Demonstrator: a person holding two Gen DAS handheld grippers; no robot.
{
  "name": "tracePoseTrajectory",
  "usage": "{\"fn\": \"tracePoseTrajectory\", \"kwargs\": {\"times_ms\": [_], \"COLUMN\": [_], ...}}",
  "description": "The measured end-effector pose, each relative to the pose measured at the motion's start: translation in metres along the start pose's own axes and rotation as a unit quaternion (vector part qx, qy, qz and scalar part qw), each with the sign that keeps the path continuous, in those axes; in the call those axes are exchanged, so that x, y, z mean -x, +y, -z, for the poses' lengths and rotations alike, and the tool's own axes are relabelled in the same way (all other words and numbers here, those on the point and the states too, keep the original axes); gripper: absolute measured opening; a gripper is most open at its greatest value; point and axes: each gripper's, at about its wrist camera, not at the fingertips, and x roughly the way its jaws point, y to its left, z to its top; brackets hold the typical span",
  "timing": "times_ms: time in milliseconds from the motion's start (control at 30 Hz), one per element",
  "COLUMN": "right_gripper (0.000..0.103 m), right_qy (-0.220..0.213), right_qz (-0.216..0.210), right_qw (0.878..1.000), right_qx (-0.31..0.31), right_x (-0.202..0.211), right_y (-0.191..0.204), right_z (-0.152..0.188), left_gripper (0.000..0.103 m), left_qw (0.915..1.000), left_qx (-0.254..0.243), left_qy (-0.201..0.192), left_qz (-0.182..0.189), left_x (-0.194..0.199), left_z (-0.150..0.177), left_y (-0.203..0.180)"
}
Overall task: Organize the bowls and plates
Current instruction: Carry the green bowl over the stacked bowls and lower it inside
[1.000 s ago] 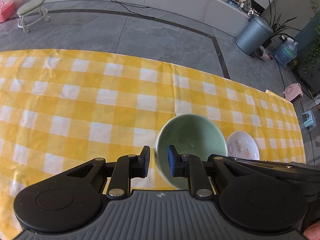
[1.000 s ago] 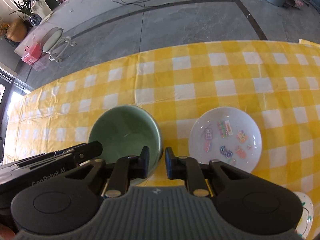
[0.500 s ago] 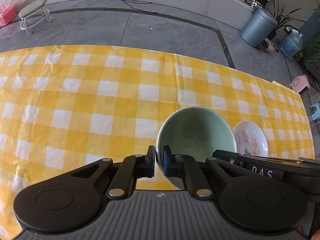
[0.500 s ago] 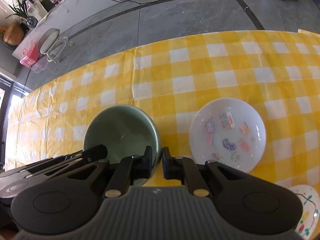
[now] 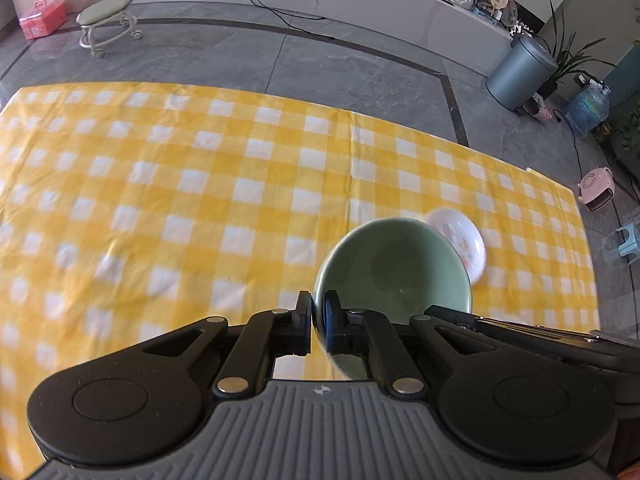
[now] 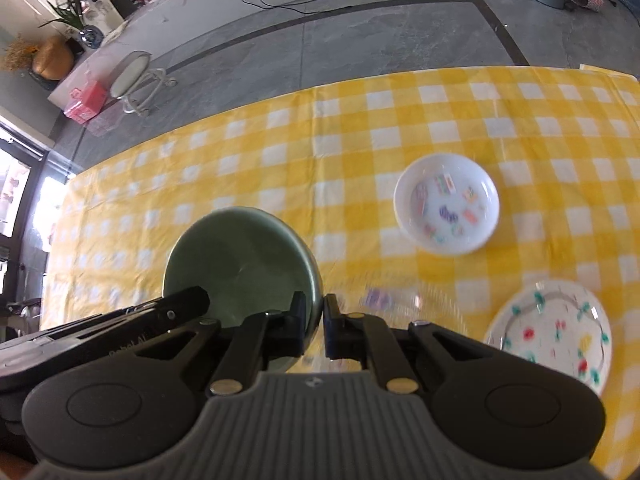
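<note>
Above the yellow-and-white checked tablecloth (image 5: 240, 184), the green bowl (image 5: 394, 270) hung clear of the cloth, carried by both tools at once. Left gripper (image 5: 318, 322) was clenched on the bowl's left rim, one pad outside the wall and one inside. Right gripper (image 6: 316, 326) was clenched on the opposite rim in the same way, wall pinched between its pads. Each wrist view showed the other tool's black body reaching in at the bowl's far side. Bowl sat open side up, tipped slightly toward the cameras; inside looked bare.

On the cloth to the right of the bowl lay a small white dish (image 6: 447, 203) with coloured stickers or prints on its floor. Nearer the right edge lay a white plate (image 6: 554, 334) with red, green and yellow marks. A blurred, clear-looking item with purple marks showed just past the right gripper's fingers; could not tell what it was.

Cloth blurred at the edges in both views. Grey tiled floor beyond the table, with a small stool (image 5: 108, 20) and a grey bin (image 5: 520, 74).
</note>
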Motion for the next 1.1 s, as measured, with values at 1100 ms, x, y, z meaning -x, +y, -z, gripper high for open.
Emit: {"fn": "tracePoseTrajectory", "kwargs": {"times_ms": [1100], "right_gripper": [0.006], "right_qy": [0.037], "right_qz": [-0.046], "right_qw": [0.998], "right_qx": [0.02], "right_x": [0.061], "right_y": [-0.004], "right_z": [0.214], "left_gripper": [0.008], "left_qw": [0.9982], "left_qx": [-0.008], "left_qy": [0.057], "left_qz": [-0.018], "left_x": [0.069], "left_z": [0.18], "left_y": [0.022]}}
